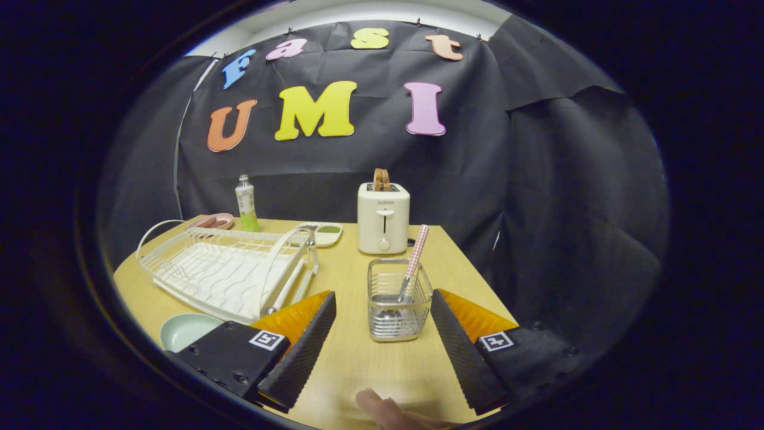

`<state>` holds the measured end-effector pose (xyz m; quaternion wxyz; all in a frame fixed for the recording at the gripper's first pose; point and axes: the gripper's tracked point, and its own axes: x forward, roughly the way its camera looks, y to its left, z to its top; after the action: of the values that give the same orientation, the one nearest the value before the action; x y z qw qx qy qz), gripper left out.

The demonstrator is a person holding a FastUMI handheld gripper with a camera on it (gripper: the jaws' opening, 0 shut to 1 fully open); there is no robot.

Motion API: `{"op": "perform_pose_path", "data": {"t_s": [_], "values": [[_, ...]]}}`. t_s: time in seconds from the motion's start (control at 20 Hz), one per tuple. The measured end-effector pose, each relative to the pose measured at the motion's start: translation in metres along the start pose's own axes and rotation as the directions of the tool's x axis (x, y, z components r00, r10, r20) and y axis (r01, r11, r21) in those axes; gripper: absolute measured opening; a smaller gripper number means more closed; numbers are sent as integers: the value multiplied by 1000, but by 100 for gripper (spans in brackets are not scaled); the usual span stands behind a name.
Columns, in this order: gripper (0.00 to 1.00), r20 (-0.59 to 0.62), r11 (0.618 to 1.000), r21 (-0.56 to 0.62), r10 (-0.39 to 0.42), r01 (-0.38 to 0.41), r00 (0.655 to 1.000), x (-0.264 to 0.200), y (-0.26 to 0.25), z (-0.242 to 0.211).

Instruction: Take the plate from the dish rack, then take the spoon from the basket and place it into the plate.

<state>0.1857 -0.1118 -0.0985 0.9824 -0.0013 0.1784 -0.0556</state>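
The dish rack (224, 272) is a white wire frame lying flat on the bench (358, 364), with a curved handle at its near end. The plate (188, 330) is pale green and rests on the bench just in front of the rack. The basket (399, 300) is a clear wire holder standing upright. The spoon (410, 266) leans inside it, bowl down, its checked handle sticking out above the rim.

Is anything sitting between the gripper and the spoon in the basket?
Nothing visible on the table does. The hand-held gripper is open, and the wire basket stands just ahead between its fingers. The spoon leans inside it, handle sticking out above the rim.
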Motion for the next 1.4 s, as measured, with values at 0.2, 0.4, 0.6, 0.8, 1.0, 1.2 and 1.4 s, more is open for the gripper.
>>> {"op": "perform_pose_path", "data": {"t_s": [0.2, 0.4, 0.6, 0.8, 1.0, 1.2, 1.4], "values": [[100, -1, 1000, -7, -18, 18, 1000, 51, -12, 27], [100, -83, 998, 60, 3, 2, 997, 93, -14, 32], [95, -129, 985, 169, -10, 32, 992, 124, -30, 32], [63, -155, 983, 185, 24, 5, 988, 132, -25, 24], [19, -53, 972, 229, -32, 43, 998, 122, -32, 44], [16, 113, 970, 232, -106, 78, 988, 84, -35, 89], [16, 287, 976, 189, -161, 109, 944, 23, -32, 136]]}}
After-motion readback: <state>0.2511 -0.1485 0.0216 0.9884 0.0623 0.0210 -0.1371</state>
